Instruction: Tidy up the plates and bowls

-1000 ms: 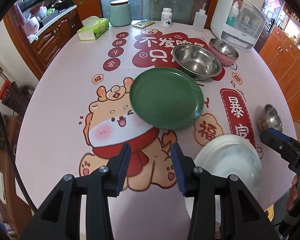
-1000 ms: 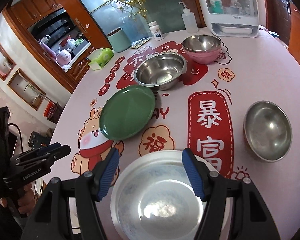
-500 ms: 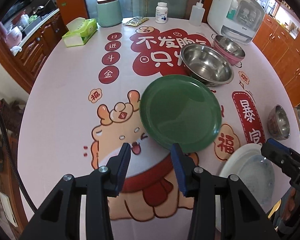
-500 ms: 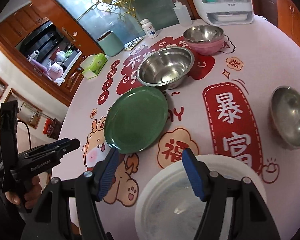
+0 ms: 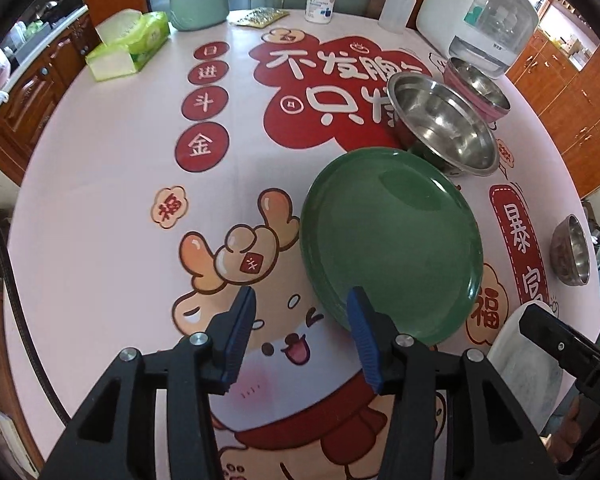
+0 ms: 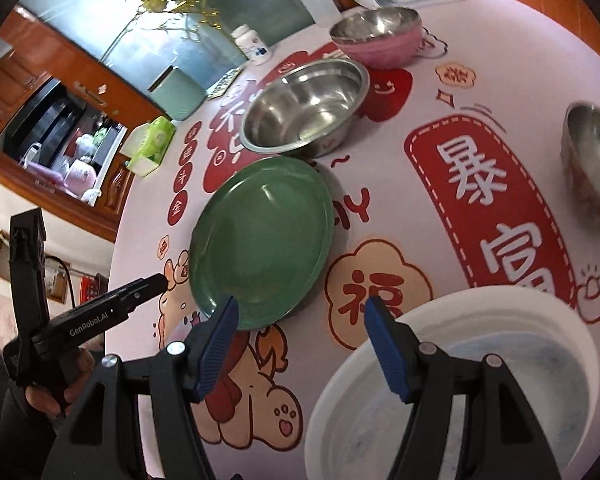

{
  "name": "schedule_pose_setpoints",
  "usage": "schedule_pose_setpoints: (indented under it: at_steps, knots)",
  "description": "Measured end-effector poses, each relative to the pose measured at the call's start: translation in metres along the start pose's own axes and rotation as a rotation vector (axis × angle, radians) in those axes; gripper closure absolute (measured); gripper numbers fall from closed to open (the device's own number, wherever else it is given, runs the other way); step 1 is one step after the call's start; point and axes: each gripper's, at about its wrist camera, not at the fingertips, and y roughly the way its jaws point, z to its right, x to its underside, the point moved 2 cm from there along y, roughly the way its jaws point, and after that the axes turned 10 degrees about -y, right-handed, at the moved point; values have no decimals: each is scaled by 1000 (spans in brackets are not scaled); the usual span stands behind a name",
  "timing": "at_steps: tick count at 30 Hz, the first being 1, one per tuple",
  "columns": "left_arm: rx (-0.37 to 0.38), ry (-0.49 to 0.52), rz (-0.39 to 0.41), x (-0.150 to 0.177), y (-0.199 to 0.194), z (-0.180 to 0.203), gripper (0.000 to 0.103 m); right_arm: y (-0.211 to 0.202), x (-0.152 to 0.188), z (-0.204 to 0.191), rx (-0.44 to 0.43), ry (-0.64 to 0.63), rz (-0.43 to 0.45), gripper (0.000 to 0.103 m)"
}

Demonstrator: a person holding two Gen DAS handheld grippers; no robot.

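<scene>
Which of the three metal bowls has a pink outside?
The far bowl, beside the white appliance. The big bowl and the small bowl are bare steel outside.

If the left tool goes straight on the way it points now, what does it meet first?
Probably the near rim of the round green plate, close to its right finger; the left tool, jaws opening, holds nothing.

Black hand-held gripper (image 5: 298, 332) frames, ribbed blue pads (image 5: 240, 334), silver screws, white "GenRobot.AI" lettering.

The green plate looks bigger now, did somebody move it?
No. The left gripper came closer to the green plate, its jaws opening, nothing between them. The right gripper tilted, open and empty. Plates, bowls and the white plate stayed put.
</scene>
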Motion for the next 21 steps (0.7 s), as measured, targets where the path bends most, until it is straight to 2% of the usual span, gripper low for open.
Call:
schedule_pose_setpoints:
  at_steps: [8, 10, 14, 21]
  knots:
    - [48, -28, -44, -3, 29, -5, 54, 19, -5, 1, 10, 38, -27, 38]
    - [62, -41, -45, -3, 33, -7, 50, 23, -7, 2, 2, 45, -32, 38]
    - [89, -80, -51, -4, 40, -13, 49, 30, -9, 6, -7, 56, -37, 50]
    - [114, -87, -39, -9, 50, -15, 49, 45, -12, 10, -22, 54, -54, 71]
